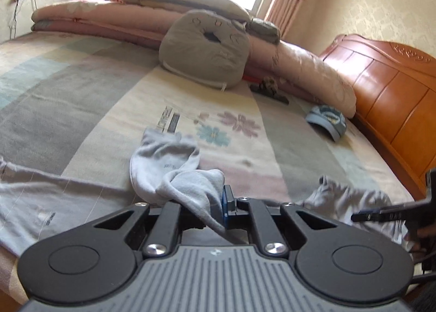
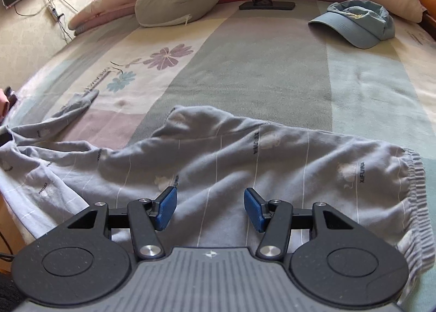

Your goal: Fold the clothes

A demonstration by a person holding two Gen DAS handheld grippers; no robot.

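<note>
Left wrist view: left gripper (image 1: 215, 210) is clamping pale grey-blue printed cotton trousers (image 2: 245, 165) | right gripper (image 2: 209, 210) is hovering, jaws apart, over them.

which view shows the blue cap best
The right wrist view: the blue cap lies on the bed sharp and whole, brim and crown both clear. In the left wrist view the same cap is smaller, off to the right near the wooden bed frame, and slightly blurred.
</note>
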